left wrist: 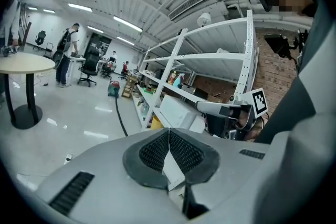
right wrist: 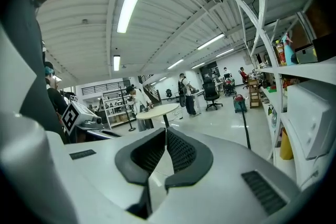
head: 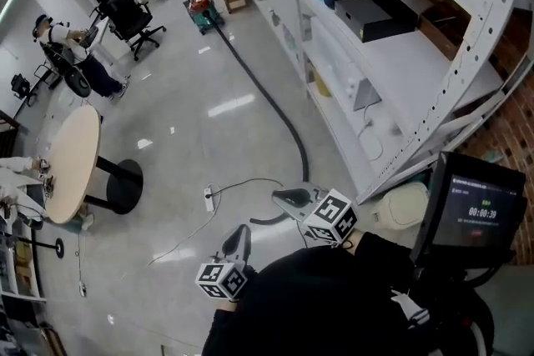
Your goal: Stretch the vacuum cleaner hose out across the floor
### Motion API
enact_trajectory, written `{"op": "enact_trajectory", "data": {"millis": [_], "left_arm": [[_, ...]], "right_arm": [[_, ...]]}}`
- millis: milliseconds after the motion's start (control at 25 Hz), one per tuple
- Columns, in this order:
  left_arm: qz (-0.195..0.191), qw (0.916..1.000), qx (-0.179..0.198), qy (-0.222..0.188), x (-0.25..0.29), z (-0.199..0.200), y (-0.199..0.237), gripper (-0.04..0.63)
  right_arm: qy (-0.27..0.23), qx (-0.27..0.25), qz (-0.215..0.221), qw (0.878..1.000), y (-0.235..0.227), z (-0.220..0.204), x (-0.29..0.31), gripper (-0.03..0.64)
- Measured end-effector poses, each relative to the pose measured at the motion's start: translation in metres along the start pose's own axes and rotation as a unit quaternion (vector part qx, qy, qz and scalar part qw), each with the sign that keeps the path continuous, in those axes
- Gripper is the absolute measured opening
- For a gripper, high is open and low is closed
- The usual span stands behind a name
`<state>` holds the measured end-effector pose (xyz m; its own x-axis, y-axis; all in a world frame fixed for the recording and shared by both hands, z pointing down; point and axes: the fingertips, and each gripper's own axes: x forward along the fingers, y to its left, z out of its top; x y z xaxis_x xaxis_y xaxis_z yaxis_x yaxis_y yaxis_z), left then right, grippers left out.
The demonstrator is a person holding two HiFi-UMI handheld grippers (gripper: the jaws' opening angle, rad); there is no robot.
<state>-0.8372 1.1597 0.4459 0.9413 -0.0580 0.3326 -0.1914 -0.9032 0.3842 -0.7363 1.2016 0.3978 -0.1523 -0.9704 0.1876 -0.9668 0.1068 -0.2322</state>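
The red and green vacuum cleaner [head: 203, 10] stands far off by the shelving. Its dark hose [head: 271, 100] runs in a long line over the grey floor towards me and curls round at its near end [head: 265, 220]. My right gripper [head: 292, 198] hovers above that curled end, shut and holding nothing. My left gripper [head: 238, 239] is lower left of it, also shut and empty. In the left gripper view the pads [left wrist: 181, 152] meet, with the vacuum cleaner [left wrist: 113, 89] and hose [left wrist: 122, 120] beyond. In the right gripper view the pads [right wrist: 176, 150] meet too, and the hose [right wrist: 245, 131] shows far off.
White metal shelving [head: 392, 71] lines the right side. A round table [head: 71, 167] on a black foot stands at the left. A power strip with a thin cable [head: 209, 198] lies near the hose end. Office chairs [head: 129, 17] and people are farther back. A monitor [head: 476, 208] is at my right.
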Motion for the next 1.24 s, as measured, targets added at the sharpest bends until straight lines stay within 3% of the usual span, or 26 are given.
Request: {"op": "enact_trajectory", "data": {"millis": [320, 600, 1240], "left_arm": [[0.015, 0.9992, 0.003, 0.036, -0.002, -0.026, -0.014, 0.02], [0.039, 0.9987, -0.012, 0.03, -0.012, -0.036, -0.018, 0.02], [0.027, 0.998, -0.01, 0.057, 0.029, -0.054, -0.055, 0.02]], "right_arm": [[0.031, 0.004, 0.035, 0.999, 0.017, -0.03, -0.007, 0.014], [0.049, -0.004, 0.063, 0.997, 0.027, -0.041, -0.008, 0.014], [0.058, 0.005, 0.049, 0.997, -0.009, -0.061, -0.052, 0.014]]}}
